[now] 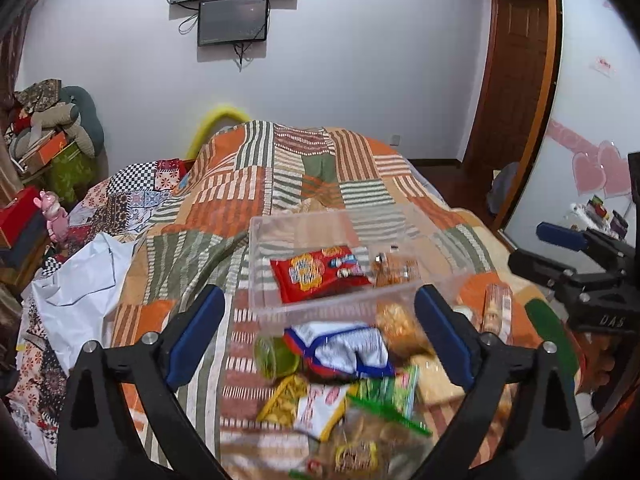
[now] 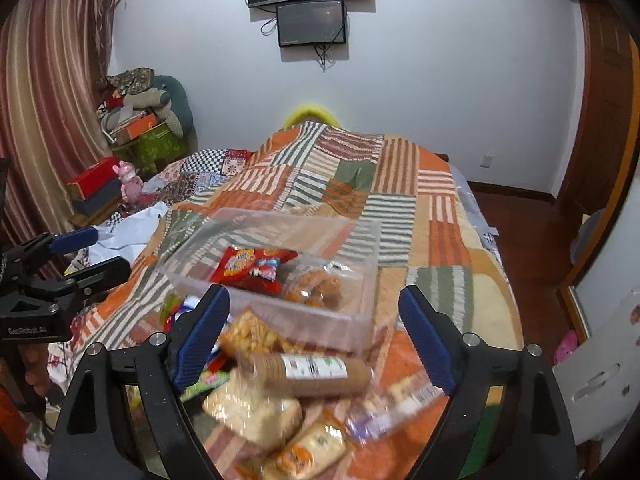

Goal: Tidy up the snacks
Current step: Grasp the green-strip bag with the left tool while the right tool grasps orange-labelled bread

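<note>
A clear plastic bin (image 1: 256, 272) (image 2: 360, 332) sits on the patchwork bedspread. It holds a red snack bag (image 1: 316, 274) (image 2: 250, 266) and a clear pack of brown pastries (image 1: 396, 270) (image 2: 316, 288). Loose snacks lie in a pile in front of it: a blue-and-white bag (image 1: 344, 350), a green cup (image 1: 274, 356), a biscuit roll (image 2: 312, 372), a pack of pale crackers (image 2: 252, 408). My left gripper (image 1: 318, 338) is open and empty above the pile. My right gripper (image 2: 316, 334) is open and empty above the biscuit roll.
The bedspread (image 1: 248, 184) covers the bed. White cloth (image 1: 80, 288) lies at its left edge. Boxes and stuffed toys (image 1: 48, 132) are piled in the left corner. A wooden door (image 1: 516, 80) stands right. Screens (image 2: 312, 20) hang on the wall.
</note>
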Available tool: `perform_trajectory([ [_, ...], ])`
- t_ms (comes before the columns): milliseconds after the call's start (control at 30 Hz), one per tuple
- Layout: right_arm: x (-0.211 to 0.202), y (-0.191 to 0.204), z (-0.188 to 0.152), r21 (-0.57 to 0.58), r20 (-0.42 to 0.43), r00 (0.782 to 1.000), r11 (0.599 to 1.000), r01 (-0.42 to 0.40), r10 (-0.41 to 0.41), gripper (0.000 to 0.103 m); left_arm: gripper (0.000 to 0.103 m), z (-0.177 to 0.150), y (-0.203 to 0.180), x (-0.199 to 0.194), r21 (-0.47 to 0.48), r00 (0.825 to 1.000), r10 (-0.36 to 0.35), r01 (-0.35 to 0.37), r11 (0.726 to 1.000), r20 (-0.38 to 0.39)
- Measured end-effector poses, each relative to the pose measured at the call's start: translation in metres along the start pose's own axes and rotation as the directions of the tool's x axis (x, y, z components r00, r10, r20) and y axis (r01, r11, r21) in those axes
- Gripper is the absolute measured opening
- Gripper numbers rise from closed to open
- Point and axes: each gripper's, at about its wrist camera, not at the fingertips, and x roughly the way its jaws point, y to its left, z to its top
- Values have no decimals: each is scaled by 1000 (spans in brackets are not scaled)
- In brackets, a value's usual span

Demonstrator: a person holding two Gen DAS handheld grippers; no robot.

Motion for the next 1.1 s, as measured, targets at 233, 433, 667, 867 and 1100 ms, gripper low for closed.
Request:
perform_trajectory([
  [233,-5,2,-28,15,-61,998,1000,10,-9,89,97,-33,-9,-10,45,998,18,-15,999,-56],
  [433,-4,-3,-57,42,-129,991,998,37,-31,89,97,-58,-10,-6,12,992,-21,23,1000,-126],
  [667,10,-6,-85,80,-217,976,996,44,-25,89,97,-85,-15,9,-15,974,-70,68,998,-215],
  [867,26,-10,-96,118,-281,960,993,27,8,84,97,-105,-17,21,-48,957,-103,94,994,-270],
  [1100,19,-19,-106,135,-286,957,991,-4,43,70,95,-118,-15,33,-100,945,-144,120,988,-295],
])
